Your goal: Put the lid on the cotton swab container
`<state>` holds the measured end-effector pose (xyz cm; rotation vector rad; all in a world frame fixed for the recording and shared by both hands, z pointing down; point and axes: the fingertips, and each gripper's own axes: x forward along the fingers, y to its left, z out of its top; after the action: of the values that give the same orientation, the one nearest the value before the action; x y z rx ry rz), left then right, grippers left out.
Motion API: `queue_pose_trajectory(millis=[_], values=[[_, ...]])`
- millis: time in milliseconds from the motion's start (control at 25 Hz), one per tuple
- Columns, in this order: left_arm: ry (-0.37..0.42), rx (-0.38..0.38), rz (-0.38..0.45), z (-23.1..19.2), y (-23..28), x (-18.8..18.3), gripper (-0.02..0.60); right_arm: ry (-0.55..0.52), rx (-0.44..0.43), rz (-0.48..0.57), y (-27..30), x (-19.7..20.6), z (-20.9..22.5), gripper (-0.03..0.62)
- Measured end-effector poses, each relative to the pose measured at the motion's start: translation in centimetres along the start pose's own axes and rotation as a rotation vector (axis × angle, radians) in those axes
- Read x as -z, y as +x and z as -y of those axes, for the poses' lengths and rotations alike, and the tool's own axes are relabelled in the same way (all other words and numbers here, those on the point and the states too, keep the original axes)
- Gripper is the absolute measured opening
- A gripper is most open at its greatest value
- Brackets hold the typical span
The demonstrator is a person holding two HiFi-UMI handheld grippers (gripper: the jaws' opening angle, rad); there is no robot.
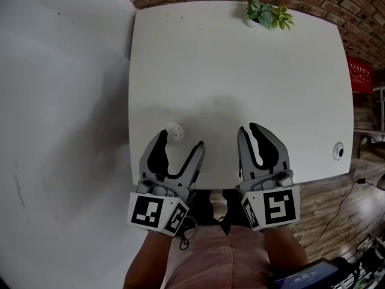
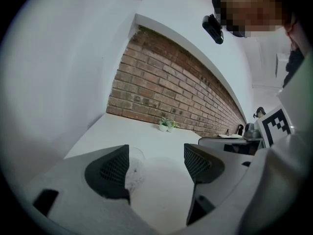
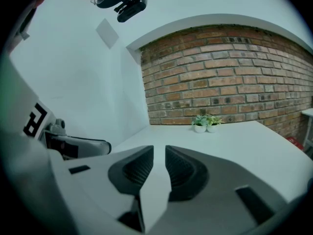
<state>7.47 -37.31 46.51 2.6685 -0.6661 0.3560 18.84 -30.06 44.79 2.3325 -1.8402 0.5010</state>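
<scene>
Both left gripper and right gripper reach over table front edge.

A white table with rounded corners stands in a corner of the room, its far edge against a red brick wall and its left side along a plain white wall. A small potted plant sits at the far edge, a round cable grommet is set near the right edge, and wooden floor shows to the right.
</scene>
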Motion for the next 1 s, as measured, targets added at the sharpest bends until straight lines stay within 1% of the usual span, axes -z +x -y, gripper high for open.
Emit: queue_pose_trajectory(millis=[1000], values=[[0.036,0.015,-0.06,0.8,1.3,1.2,0.359,0.039,0.025,-0.007,0.4,1.1,2.0,0.078]])
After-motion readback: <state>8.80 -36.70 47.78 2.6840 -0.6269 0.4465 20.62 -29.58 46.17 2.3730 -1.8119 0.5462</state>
